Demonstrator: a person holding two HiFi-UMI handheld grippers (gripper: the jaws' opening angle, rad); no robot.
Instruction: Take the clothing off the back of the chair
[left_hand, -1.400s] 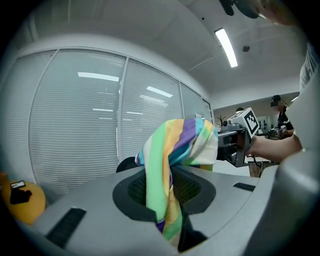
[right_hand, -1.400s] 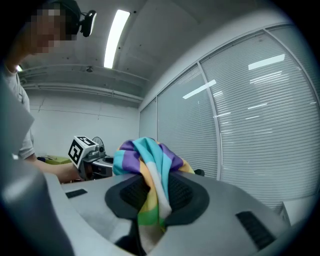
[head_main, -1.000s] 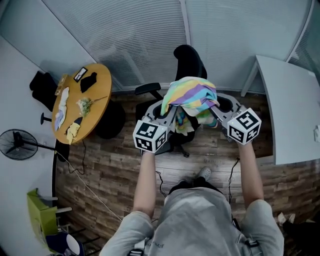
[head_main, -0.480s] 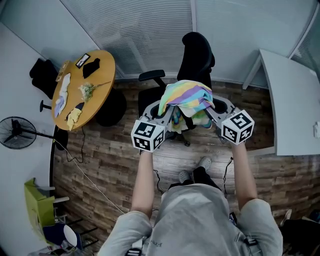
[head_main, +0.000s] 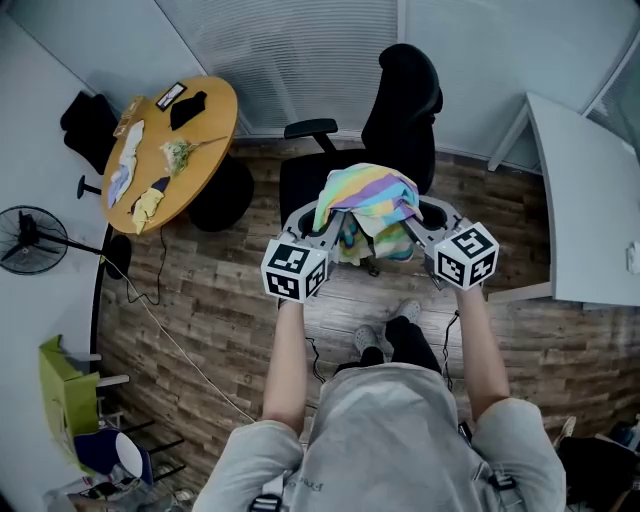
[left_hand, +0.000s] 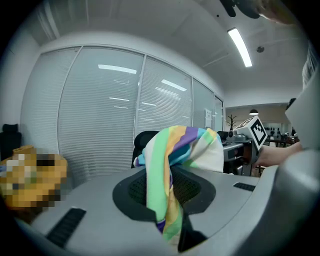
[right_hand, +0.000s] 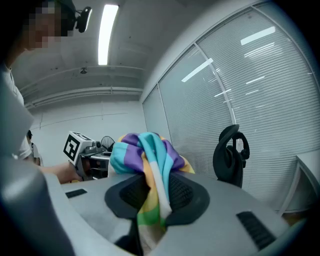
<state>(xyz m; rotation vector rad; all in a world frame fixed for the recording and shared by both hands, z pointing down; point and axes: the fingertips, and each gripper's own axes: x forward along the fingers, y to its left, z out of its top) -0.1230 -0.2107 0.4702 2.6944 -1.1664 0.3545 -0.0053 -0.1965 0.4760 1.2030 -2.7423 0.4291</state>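
A striped garment (head_main: 370, 203) in green, purple, yellow and teal hangs bunched between my two grippers, in front of the black office chair (head_main: 400, 110) and clear of its back. My left gripper (head_main: 335, 218) is shut on the garment's left side; its own view shows the cloth (left_hand: 167, 180) pinched between the jaws. My right gripper (head_main: 408, 222) is shut on the right side, with the cloth (right_hand: 150, 200) clamped in its jaws. The chair's back (right_hand: 231, 155) stands bare behind the garment.
A round wooden table (head_main: 170, 150) with small items stands at the left, a black fan (head_main: 30, 240) beyond it. A white desk (head_main: 590, 200) fills the right side. Window blinds (head_main: 300, 50) run behind the chair. A cable (head_main: 170, 335) trails across the wooden floor.
Both grippers, still holding the garment, have drawn back from the chair and sunk a little. The gap between garment and chair back has widened. The person has stepped backward.
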